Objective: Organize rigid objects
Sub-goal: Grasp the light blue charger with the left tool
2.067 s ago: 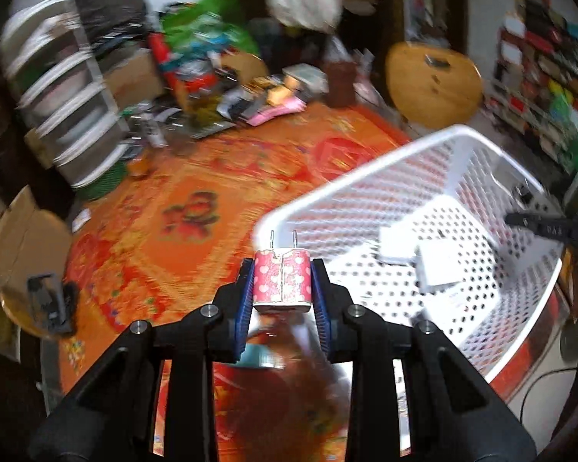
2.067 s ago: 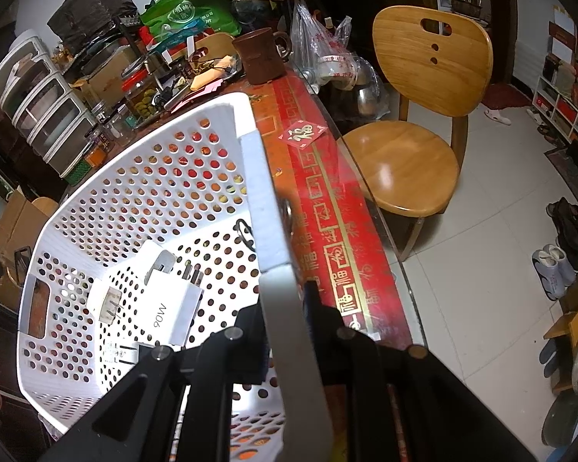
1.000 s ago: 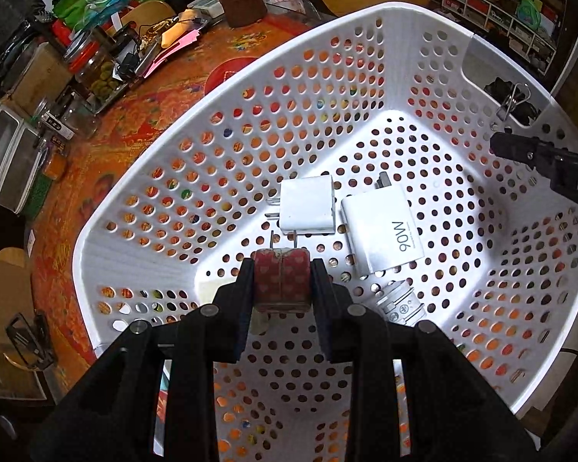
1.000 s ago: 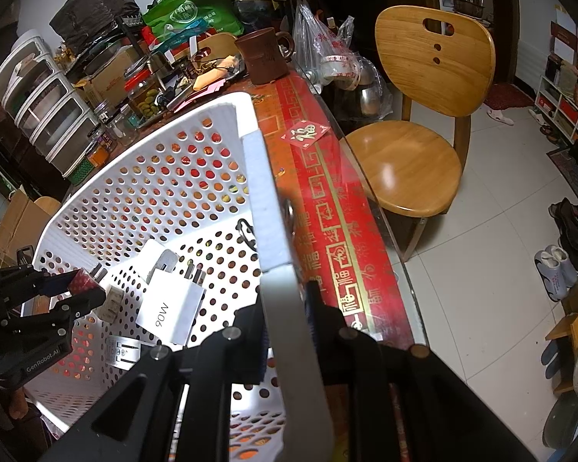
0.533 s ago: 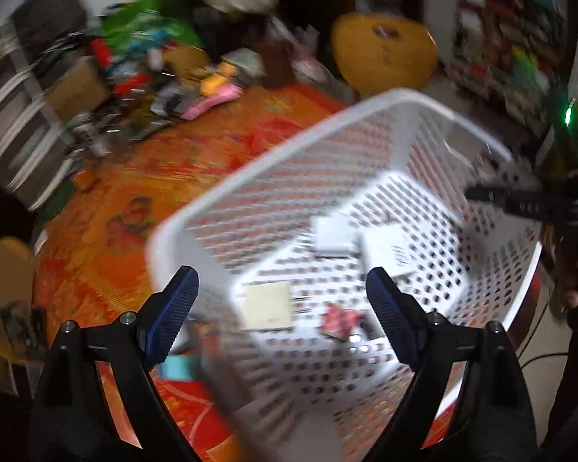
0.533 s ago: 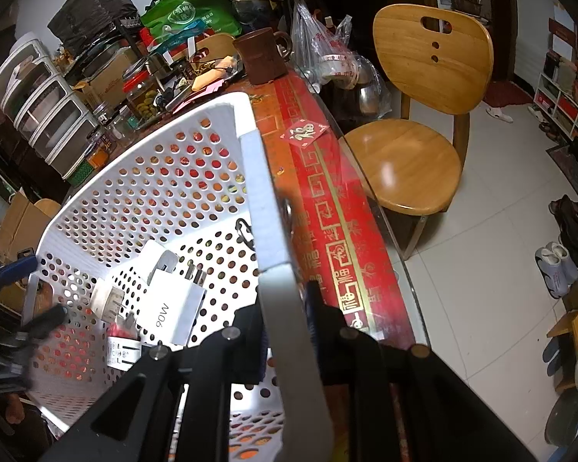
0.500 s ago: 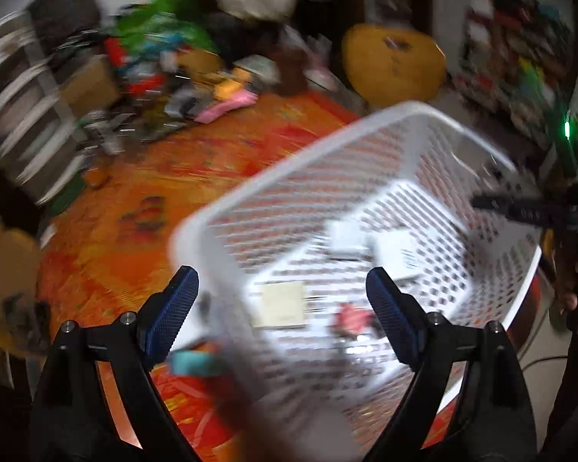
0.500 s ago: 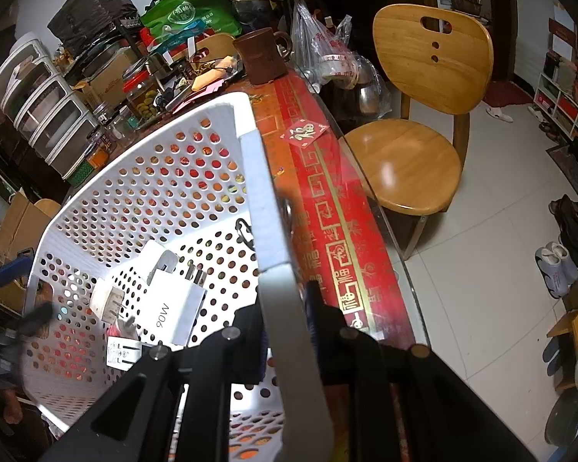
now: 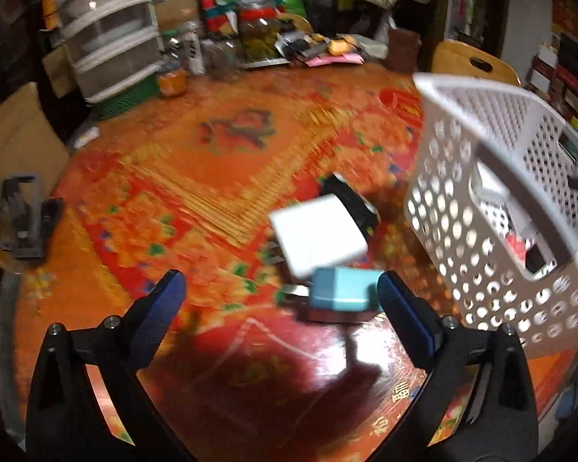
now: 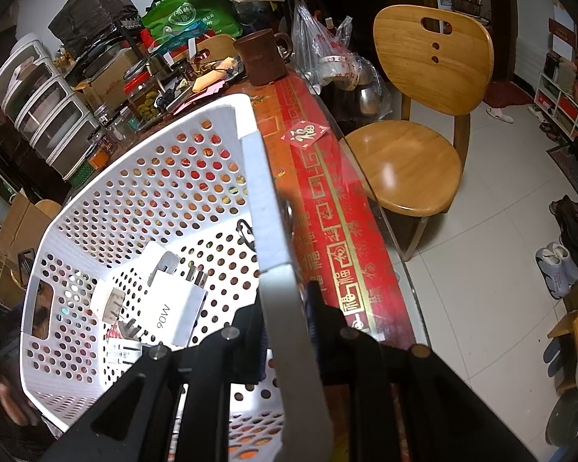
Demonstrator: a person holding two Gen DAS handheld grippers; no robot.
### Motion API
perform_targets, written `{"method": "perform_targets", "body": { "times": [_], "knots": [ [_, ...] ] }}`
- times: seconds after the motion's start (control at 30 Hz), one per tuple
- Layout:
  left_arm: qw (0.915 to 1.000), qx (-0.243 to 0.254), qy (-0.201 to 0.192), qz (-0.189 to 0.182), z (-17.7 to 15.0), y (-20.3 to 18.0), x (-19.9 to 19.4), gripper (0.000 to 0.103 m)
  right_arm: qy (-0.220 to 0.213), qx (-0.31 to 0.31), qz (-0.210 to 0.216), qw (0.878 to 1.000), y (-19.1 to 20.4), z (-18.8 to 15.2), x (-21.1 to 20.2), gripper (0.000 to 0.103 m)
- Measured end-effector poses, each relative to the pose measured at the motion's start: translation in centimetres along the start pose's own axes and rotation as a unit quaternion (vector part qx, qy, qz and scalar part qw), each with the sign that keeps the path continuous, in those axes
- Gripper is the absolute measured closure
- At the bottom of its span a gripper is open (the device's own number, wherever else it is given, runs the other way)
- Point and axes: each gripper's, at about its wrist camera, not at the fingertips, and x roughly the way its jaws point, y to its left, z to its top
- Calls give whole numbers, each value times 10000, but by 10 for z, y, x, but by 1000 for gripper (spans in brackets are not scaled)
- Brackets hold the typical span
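My left gripper [image 9: 279, 294] is open and empty, low over the red patterned table. Just ahead of it lie a light blue charger [image 9: 343, 290], a white charger [image 9: 318, 236] and a black item [image 9: 350, 202], all blurred. The white perforated basket [image 9: 481, 208] stands to their right. My right gripper [image 10: 285, 308] is shut on the basket's rim [image 10: 264, 208]. Inside the basket lie a white 90W charger [image 10: 173, 310], a smaller white plug [image 10: 106, 300], a red patterned charger [image 10: 115, 333] and other white adapters.
Plastic drawers [image 9: 104, 27], jars and clutter line the table's far side. A black clamp [image 9: 25, 215] lies at the left edge. A brown mug [image 10: 264, 56] stands beyond the basket. A wooden chair [image 10: 416, 115] stands off the table's right edge.
My left gripper let the red patterned charger drop into the basket, opened wide, then swung left out of the basket to the chargers on the table. The right gripper kept hold of the rim.
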Motion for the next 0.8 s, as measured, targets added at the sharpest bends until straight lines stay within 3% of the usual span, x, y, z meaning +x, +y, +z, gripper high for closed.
{"method": "perform_targets", "body": {
  "times": [0.03, 0.23, 0.3, 0.37, 0.57, 0.8],
  "knots": [
    [9998, -56, -99, -177, -3, -5, 2, 5, 2, -1, -2, 10000, 0, 0, 0, 86],
    [9999, 106, -86, -93, -7, -27, 20, 7, 12, -2, -15, 10000, 1, 0, 0, 86],
    [9999, 50, -14, -123, -10, -27, 32, 20, 6, 4, -27, 10000, 1, 0, 0, 86],
    [9996, -87, 163, -193, -14, -24, 47, 43, 8, -15, -64, 10000, 2, 0, 0, 86],
    [9988, -220, -407, 178, -19, -23, 36, 43, 0, -15, -66, 10000, 2, -1, 1, 86],
    [9961, -516, -622, 355, -27, -23, 15, 43, -18, 21, -55, 10000, 0, -1, 0, 86]
  ]
}}
